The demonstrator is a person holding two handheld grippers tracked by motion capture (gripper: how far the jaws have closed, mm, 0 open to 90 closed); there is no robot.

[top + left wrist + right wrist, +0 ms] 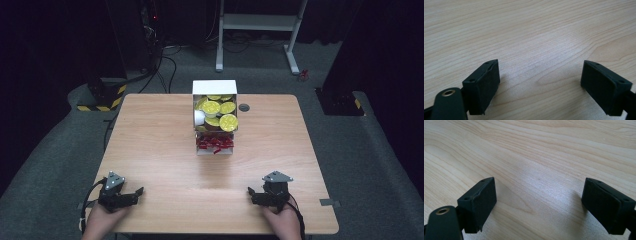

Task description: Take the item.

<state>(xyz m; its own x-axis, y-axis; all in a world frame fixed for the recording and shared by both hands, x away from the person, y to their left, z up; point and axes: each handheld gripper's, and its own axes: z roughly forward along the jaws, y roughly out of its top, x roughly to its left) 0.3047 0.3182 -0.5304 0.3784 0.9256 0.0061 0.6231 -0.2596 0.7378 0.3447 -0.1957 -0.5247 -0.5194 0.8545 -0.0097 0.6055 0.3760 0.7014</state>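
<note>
1. Here, left gripper (131,194) and right gripper (256,194) rest at the desk's (160,150) near edge, jaws spread, gripping nothing.
2. White box (215,112) of yellow-lidded cups (228,122) sits far centre.

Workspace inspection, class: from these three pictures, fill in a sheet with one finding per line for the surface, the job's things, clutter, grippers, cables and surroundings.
Surface: light wooden table, bare near both grippers.
Job's things: white box at the far middle, holding round yellow-lidded cups; a smaller container of red pieces just in front of it.
Clutter: small dark round spot on the table right of the box; what it is cannot be told.
Grippers: left gripper and right gripper near the front edge, jaws open, holding nothing.
Cables: one trails from each gripper; more lie on the floor beyond the table.
Surroundings: grey carpet, white frame legs, yellow-black striped base.
</note>
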